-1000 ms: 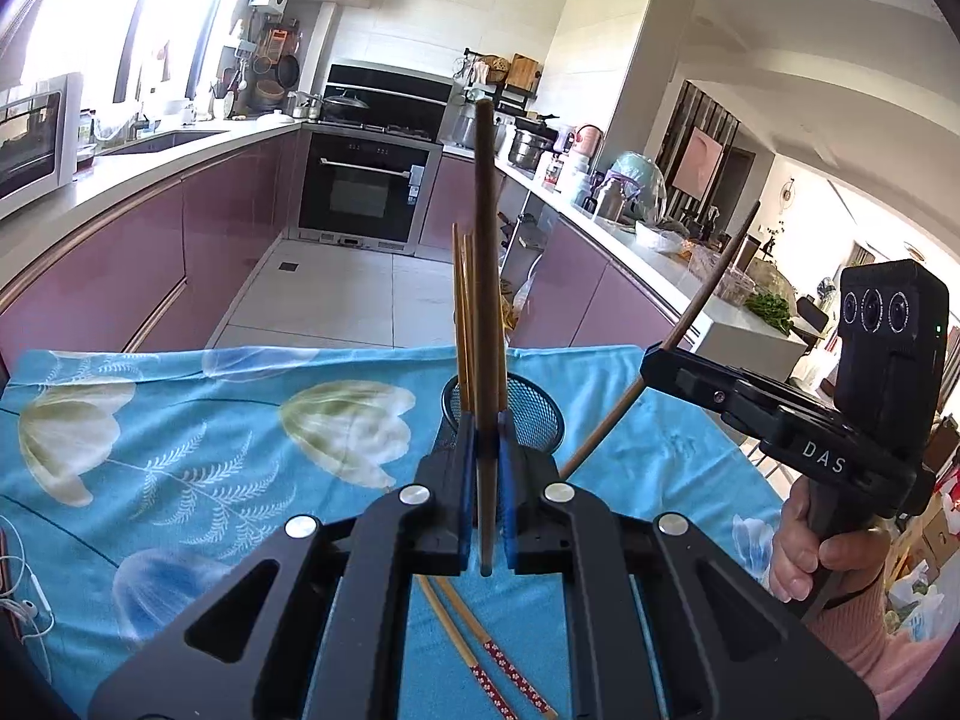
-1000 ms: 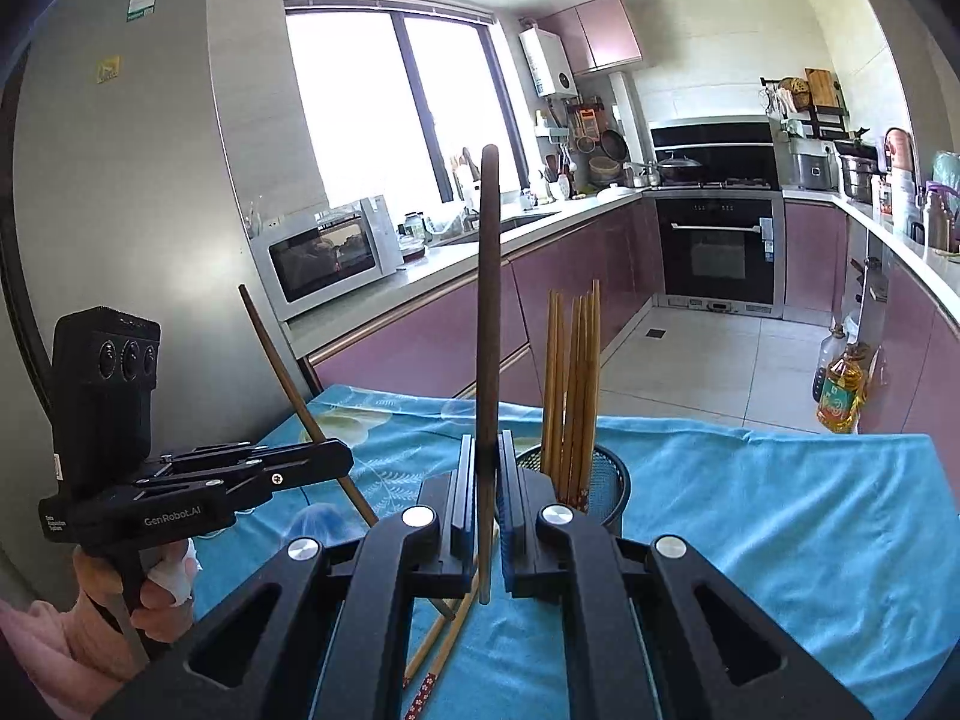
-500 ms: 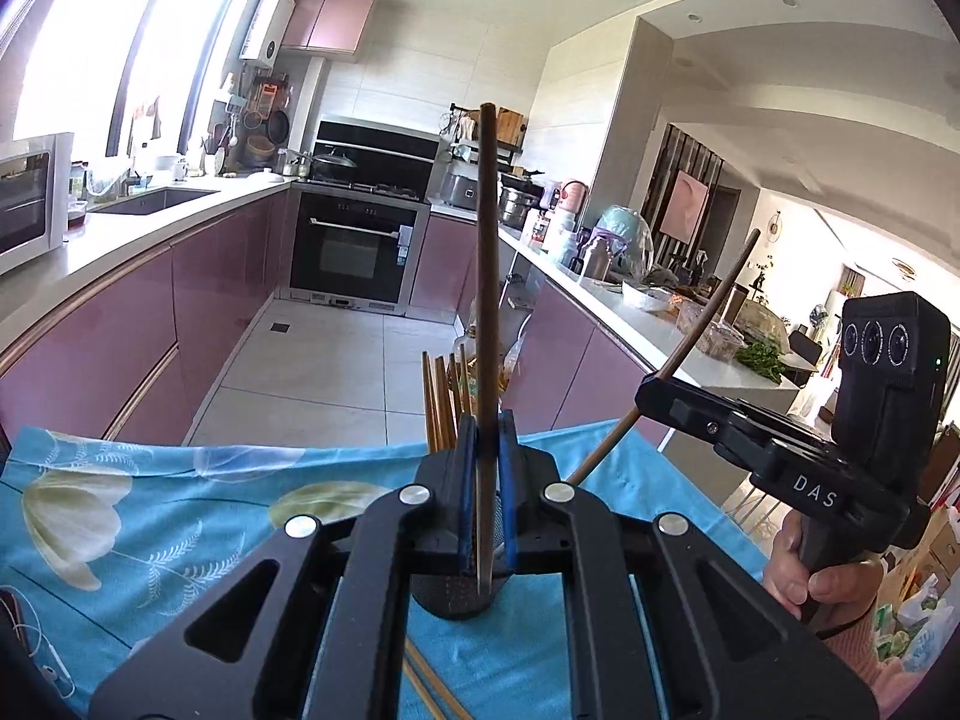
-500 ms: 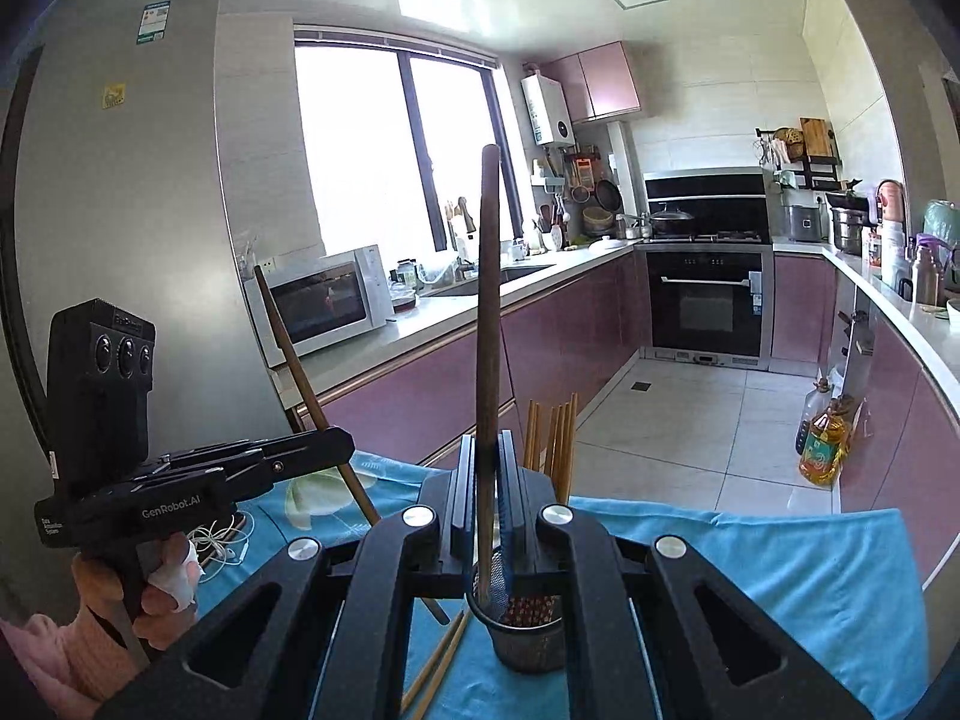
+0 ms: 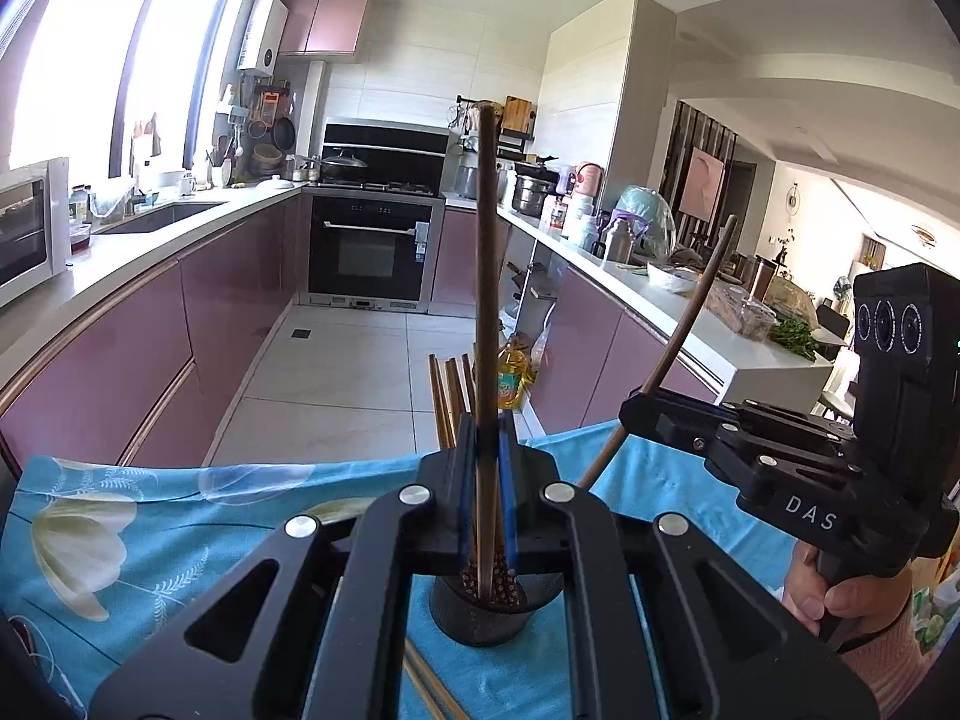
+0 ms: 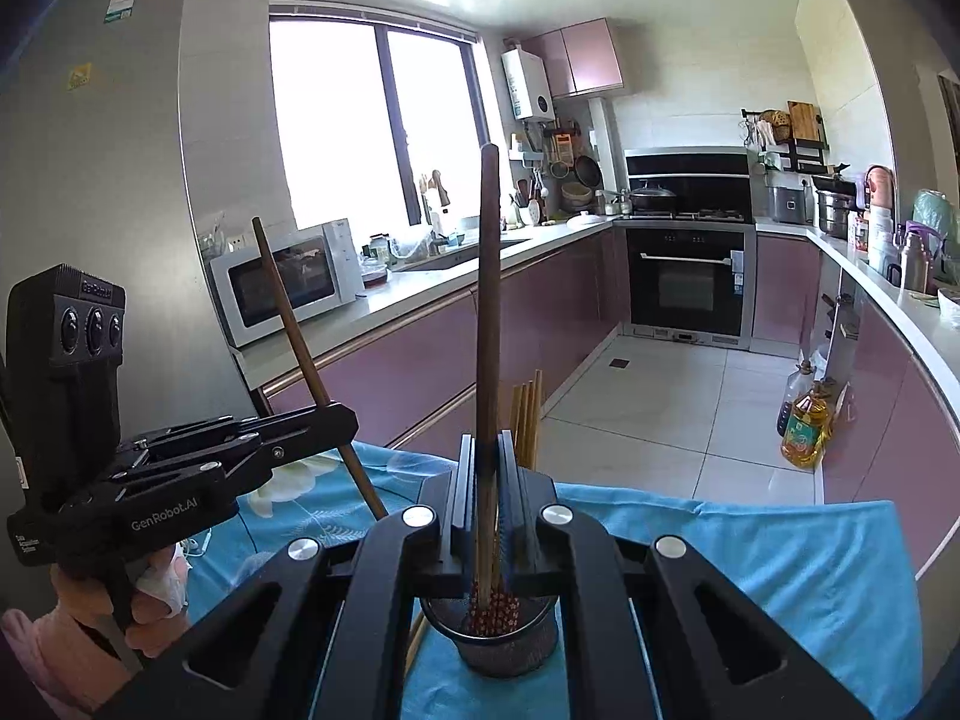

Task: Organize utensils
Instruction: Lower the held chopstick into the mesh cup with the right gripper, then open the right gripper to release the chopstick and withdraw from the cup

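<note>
My left jaws pinch one dark chopstick [image 5: 487, 276] upright, my right jaws another [image 6: 487, 312]. Below them stands the holder [image 5: 480, 615] with chopsticks on the blue cloth [image 5: 150, 516]; loose chopsticks [image 5: 429, 687] lie beside it.

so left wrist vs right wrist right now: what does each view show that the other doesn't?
Only the left wrist view: the right gripper seen from outside, shut on its dark chopstick, and the dining area beyond the counter.
Only the right wrist view: the left gripper from outside, shut on its dark chopstick, plus the fridge and the whole window.
Both: the mesh holder with light chopsticks standing in it, the blue floral cloth, the oven, the oil bottle.
</note>
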Demonstrator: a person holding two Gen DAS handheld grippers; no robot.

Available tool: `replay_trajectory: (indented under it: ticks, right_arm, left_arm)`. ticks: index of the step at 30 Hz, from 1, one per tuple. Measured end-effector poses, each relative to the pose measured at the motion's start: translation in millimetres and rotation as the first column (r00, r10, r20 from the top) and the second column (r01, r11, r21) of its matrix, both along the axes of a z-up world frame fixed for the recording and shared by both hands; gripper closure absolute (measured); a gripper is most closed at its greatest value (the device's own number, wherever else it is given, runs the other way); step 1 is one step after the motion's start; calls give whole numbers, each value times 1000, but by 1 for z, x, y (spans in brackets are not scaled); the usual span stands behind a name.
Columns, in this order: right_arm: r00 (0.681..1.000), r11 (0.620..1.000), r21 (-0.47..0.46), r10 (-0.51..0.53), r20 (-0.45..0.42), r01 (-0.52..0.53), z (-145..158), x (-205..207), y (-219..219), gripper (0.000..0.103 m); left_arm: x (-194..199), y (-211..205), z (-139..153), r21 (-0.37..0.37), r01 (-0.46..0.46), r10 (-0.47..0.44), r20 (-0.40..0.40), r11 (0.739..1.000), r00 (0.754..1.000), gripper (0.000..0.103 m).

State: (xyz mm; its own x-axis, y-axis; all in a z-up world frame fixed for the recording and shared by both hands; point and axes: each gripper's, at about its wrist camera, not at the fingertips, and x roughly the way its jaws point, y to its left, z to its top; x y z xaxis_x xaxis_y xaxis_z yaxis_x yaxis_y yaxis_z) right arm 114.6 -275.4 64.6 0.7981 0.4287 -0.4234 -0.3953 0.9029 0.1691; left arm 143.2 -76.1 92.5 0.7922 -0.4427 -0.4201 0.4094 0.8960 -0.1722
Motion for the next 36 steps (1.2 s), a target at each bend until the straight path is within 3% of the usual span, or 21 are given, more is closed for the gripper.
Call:
replay_trajectory:
  ticks: [17,36]
  right_arm:
    - [994,997,-75,-8,-113,-1,-23,23,8,97]
    - [981,996,-90,0,-193,-18,-43,50,21,96]
  left_arm:
    - [25,-19,-45,114,30,-18,-107,993,994,95]
    - [69,-21,-82,135,36,-5,-219,990,976,95]
